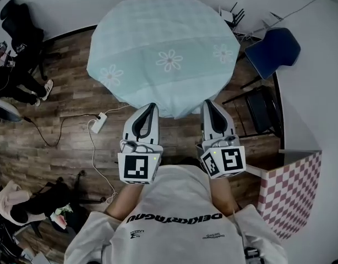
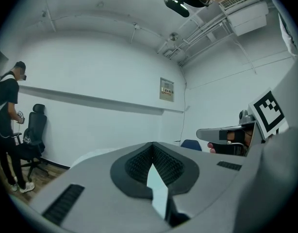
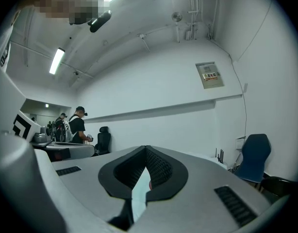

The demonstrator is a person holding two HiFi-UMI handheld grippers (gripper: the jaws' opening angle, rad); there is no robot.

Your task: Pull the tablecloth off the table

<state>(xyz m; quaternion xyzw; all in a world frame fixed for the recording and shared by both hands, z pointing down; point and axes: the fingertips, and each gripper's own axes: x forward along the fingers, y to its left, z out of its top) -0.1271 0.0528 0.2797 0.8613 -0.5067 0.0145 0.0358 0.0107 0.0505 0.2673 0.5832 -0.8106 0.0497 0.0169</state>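
The cloth (image 1: 163, 54) is draped over the hidden table, on the far side. Its near hem is pinched by the closed left gripper (image 1: 152, 107) and right gripper (image 1: 208, 104), equally near; the pull would run nearward.

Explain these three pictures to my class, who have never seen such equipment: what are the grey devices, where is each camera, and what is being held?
There is no robot here. A person in a white shirt holds a two-jaw gripper in each hand: the left gripper and the right gripper. The cubes with black-and-white squares are part of them. The head view comes from a camera on the person's head, looking steeply down. The other two views come from cameras riding on each gripper, looking along its jaws. Ahead lies a pale green tablecloth with daisy prints, draped over something round. Both grippers are shut on its near edge: each gripper view shows a pale strip of cloth pinched between the dark pads. A blue chair stands nearby.
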